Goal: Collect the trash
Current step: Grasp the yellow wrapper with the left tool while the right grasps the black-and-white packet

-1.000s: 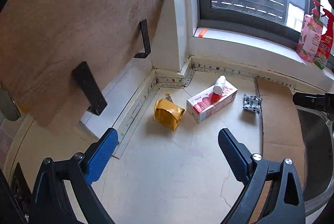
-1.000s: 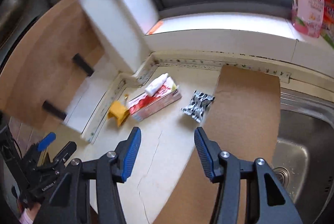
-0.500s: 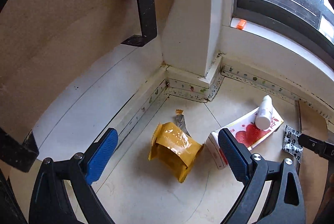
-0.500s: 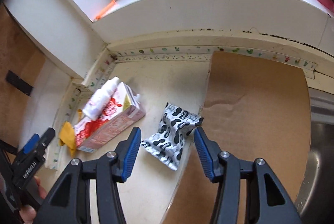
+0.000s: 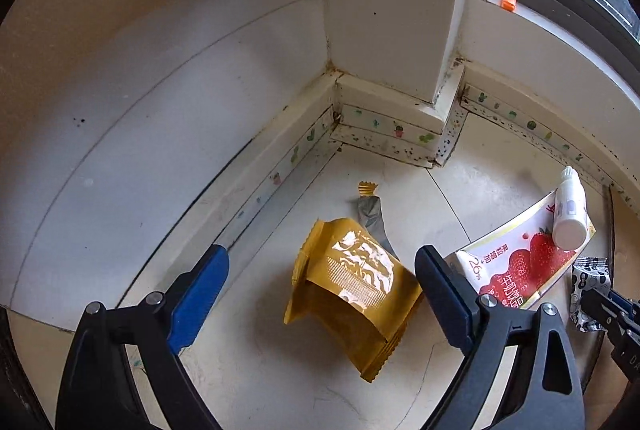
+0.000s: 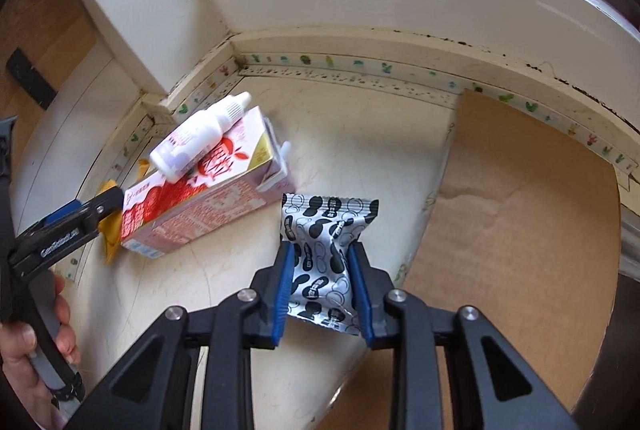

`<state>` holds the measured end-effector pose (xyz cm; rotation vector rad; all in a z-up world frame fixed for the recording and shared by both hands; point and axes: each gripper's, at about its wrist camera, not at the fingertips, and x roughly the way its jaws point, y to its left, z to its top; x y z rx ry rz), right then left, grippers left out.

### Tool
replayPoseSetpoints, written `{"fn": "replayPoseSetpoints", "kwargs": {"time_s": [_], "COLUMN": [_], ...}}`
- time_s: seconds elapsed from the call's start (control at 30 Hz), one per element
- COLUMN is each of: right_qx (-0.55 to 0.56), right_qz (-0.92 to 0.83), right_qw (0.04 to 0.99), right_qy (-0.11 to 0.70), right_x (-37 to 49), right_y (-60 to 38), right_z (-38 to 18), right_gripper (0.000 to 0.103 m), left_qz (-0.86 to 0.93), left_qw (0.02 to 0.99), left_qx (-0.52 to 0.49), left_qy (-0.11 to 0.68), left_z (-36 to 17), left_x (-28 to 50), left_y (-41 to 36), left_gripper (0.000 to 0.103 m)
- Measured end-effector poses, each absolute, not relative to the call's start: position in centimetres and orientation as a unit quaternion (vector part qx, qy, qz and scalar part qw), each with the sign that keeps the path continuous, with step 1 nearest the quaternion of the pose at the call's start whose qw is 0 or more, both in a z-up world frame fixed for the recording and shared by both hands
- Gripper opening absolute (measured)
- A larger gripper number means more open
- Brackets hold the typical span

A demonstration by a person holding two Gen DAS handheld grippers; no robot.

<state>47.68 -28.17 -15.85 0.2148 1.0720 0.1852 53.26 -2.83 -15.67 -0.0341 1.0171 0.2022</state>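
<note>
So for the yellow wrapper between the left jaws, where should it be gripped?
Across its raised, folded middle, from above. The yellow wrapper lies crumpled and arched on the counter, so the hump gives the left gripper, open and astride it, something to pinch; the flat crimped edges do not.

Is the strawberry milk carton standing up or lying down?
Lying down: the carton rests on a long side on the counter, with a small white bottle on top.

Left gripper [image 5: 322, 288] jaws stood wide apart around crumpled yellow wrapper [image 5: 352, 294] on cream counter [image 5: 256, 382], not touching it, strawberry milk carton [image 5: 520, 266] at right, small white bottle [image 5: 570, 207] lying on carton, black-and-white wrapper [image 5: 590, 290] far right
</note>
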Motion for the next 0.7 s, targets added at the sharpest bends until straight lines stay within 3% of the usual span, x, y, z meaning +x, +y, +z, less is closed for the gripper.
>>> {"fn": "replayPoseSetpoints", "kwargs": {"time_s": [0.1, 0.17, 0.37, 0.43, 0.7], "right_qx": [0.092, 0.092, 0.101, 0.091, 0.104], "right_qz": [0.123, 0.123, 0.129, 0.13, 0.128], "right_qw": [0.836, 0.837, 0.832, 0.833, 0.834], "right_qy": [0.527, 0.525, 0.531, 0.53, 0.526], "right_x": [47.2, 46.6, 45.0, 44.2, 40.6], "right_y": [-27.7, -27.3, -26.9, -26.5, -25.9], "right_z": [-15.9, -15.9, -15.9, -15.7, -13.7], "right_gripper": [0.027, 0.026, 0.02, 0.019, 0.017], "left_qz": [0.09, 0.085, 0.088, 0.085, 0.066], "left_qw": [0.863, 0.859, 0.855, 0.855, 0.859], "left_qx": [-0.028, -0.044, -0.057, -0.055, -0.034], "left_qy": [0.496, 0.502, 0.508, 0.508, 0.507], "left_z": [-16.4, -16.9, -17.3, -16.8, -14.0], "left_x": [53.4, 53.4, 52.5, 51.9, 48.0], "left_y": [-2.9, -2.7, -2.4, -2.5, -2.8], "left_gripper": [0.085, 0.068, 0.038, 0.019, 0.018]}}
